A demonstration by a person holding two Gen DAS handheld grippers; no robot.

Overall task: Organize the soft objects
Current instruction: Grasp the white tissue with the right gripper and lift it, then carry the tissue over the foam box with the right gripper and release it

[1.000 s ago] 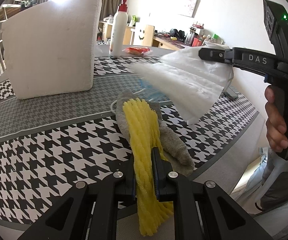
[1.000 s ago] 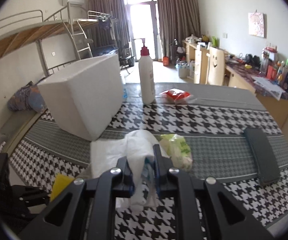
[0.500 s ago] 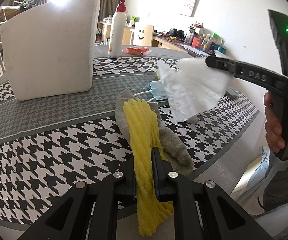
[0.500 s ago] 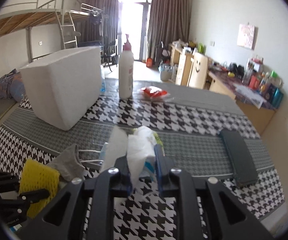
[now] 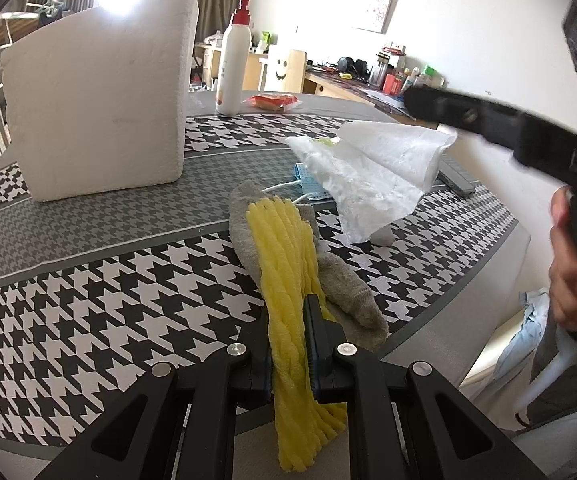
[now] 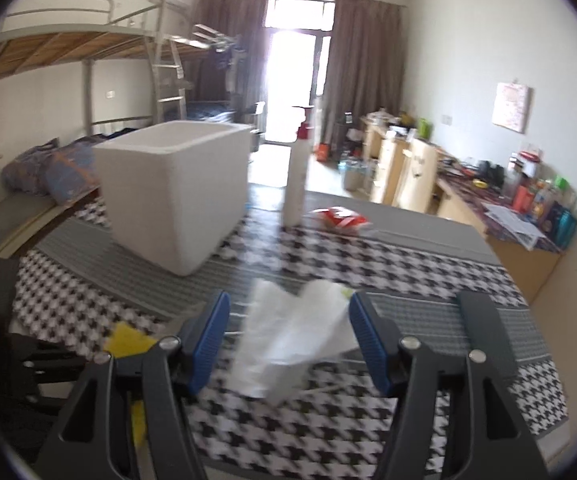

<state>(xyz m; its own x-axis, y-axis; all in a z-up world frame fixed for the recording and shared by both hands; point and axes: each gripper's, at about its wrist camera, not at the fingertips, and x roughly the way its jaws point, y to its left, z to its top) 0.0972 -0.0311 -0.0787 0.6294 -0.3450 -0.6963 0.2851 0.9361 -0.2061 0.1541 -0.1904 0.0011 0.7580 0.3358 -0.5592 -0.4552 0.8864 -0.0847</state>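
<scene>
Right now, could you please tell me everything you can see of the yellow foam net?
The yellow foam net is a soft mesh sleeve of ribbed, spongy strands, bunched into a long flattened bundle. The left hand-held gripper is shut on its middle, so its near end hangs below the pads. Its far end rests on a grey sock lying on the houndstooth cloth.

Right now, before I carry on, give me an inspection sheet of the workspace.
Surface: table under houndstooth cloth.
Job's things: yellow foam net lying across grey sock; white tissue loose between the right pads, blurred; blue mask behind.
Clutter: foam box, pump bottle, red packet, dark case.
Grippers: left gripper shut on the net; right gripper open, jaws have just been opening.
Cables: white cord by the mask.
Surroundings: bunk bed, desk, curtains.
</scene>
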